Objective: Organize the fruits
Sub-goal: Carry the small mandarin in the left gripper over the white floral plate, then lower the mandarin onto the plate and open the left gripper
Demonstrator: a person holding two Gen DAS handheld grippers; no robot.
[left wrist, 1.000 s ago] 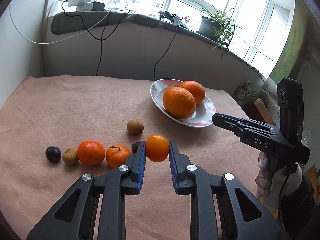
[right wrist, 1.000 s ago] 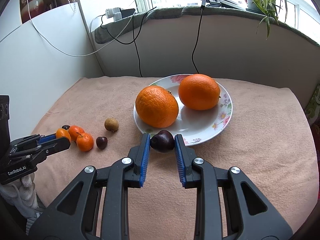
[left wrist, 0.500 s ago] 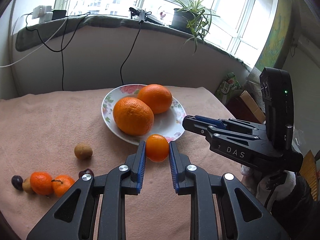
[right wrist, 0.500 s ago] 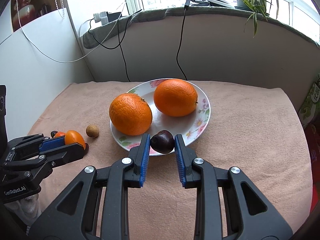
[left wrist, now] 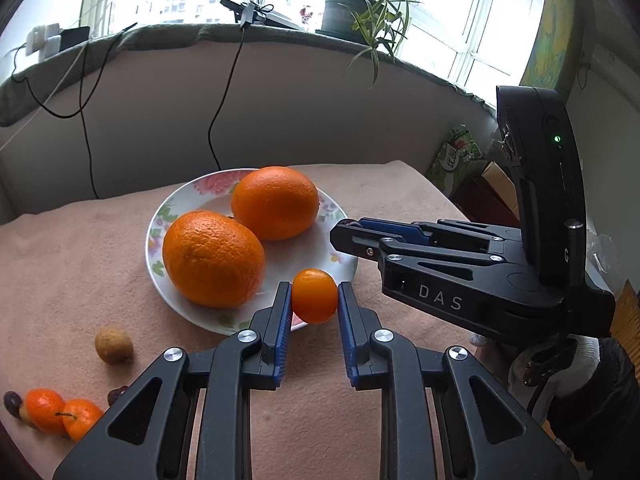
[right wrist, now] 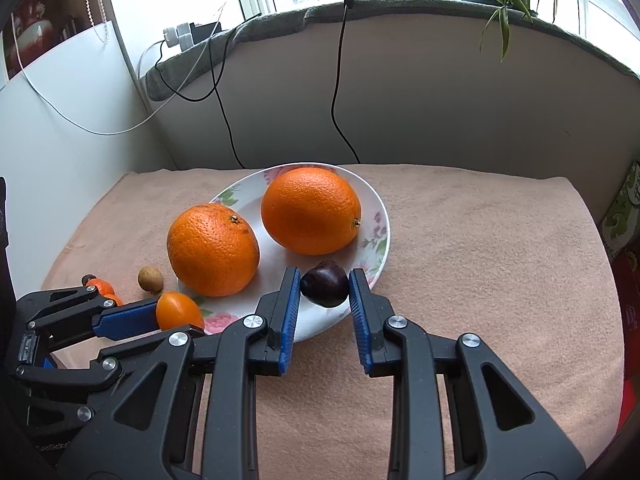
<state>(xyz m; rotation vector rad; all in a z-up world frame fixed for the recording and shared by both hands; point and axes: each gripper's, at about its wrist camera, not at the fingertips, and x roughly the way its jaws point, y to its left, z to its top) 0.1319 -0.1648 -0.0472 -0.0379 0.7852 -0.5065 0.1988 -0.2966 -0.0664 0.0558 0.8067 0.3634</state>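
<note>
Orange kumquat-sized fruit (left wrist: 315, 295) is clamped between the blue pads of the left gripper (left wrist: 314, 300), held at the near rim of the floral plate (left wrist: 256, 184). Dark plum-like fruit (right wrist: 324, 284) is pinched the same way in the right gripper (right wrist: 325, 286), over the plate's near-right rim. Plate already carries two big oranges, one at plate left (right wrist: 213, 249), one at plate back (right wrist: 311, 210). Both grippers sit side by side at the plate's near edge, neither fruit touching the plate as far as I can tell.

Step in hand looks like transport-to-plate, both loads arriving. Next move probably calls for lowering each fruit into the bare strip of plate in front of the oranges, then spreading the fingers; round fruit may roll off the rim, so release low.

Left of the plate on the pink cloth (right wrist: 480, 240): a brown longan-like fruit (left wrist: 114, 345), two mandarins (left wrist: 64, 416) and small dark fruits, not yet moved.
</note>
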